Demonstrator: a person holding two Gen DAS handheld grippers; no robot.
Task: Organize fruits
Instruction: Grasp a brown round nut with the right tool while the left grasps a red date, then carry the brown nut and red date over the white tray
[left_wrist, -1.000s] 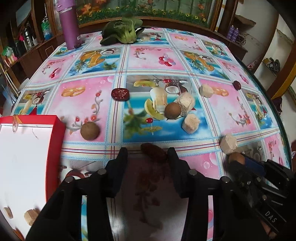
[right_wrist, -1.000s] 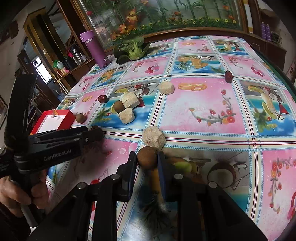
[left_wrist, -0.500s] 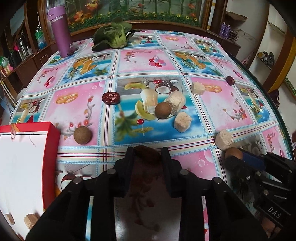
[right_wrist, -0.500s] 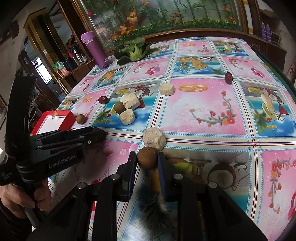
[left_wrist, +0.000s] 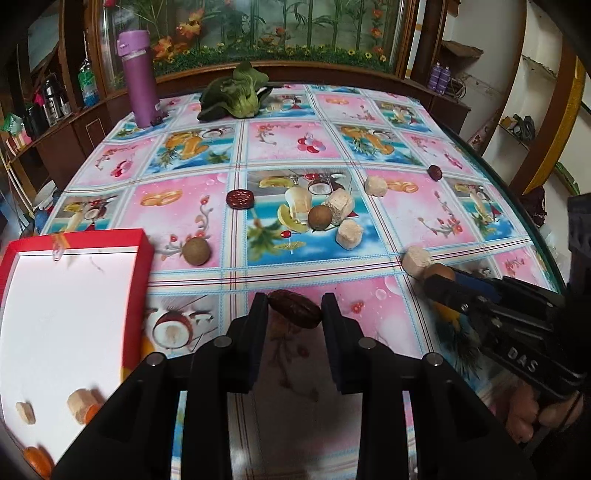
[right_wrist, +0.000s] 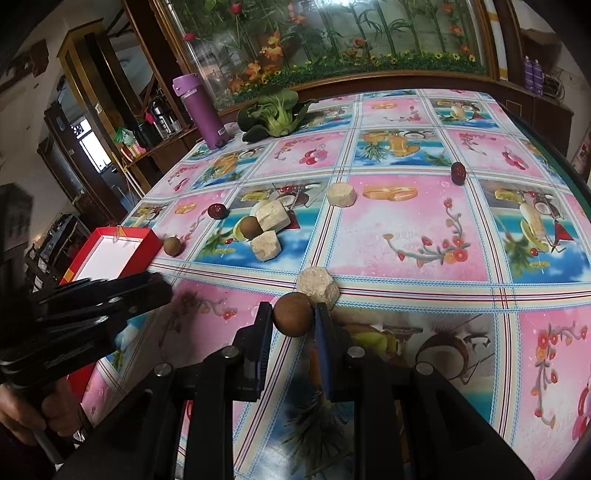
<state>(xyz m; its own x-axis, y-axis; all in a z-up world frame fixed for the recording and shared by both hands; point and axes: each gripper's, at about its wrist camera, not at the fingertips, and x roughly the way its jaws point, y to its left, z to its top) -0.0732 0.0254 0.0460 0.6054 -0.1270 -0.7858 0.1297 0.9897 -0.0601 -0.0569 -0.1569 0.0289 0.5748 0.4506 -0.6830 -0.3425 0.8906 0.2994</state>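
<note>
Desk (left_wrist: 303, 147) with fruit-print cloth fills both views. Red box (left_wrist: 74, 295), white inside, at 9 o'clock in left view, with pale chunks and orange bits at its near end. Purple bottle (left_wrist: 137, 77) and leafy green vegetable (left_wrist: 236, 94) at the far edge, around 11–12 o'clock. Left gripper (left_wrist: 294, 310) has its fingers clamped on a dark red date (left_wrist: 294, 308), near 6 o'clock, just above the cloth. Right gripper (right_wrist: 293, 319) has narrow fingers pinching a round brown longan (right_wrist: 293, 318); a pale chunk (right_wrist: 318, 286) sits just beyond it, touching or nearly so. Mid-desk cluster: another longan (left_wrist: 320, 218) against two pale cubes (left_wrist: 341, 208). A lone longan (left_wrist: 197, 251) lies near the box corner. Another date (left_wrist: 240, 198) at 11 o'clock of the cluster, small date (left_wrist: 434, 172) out at 2 o'clock.
</note>
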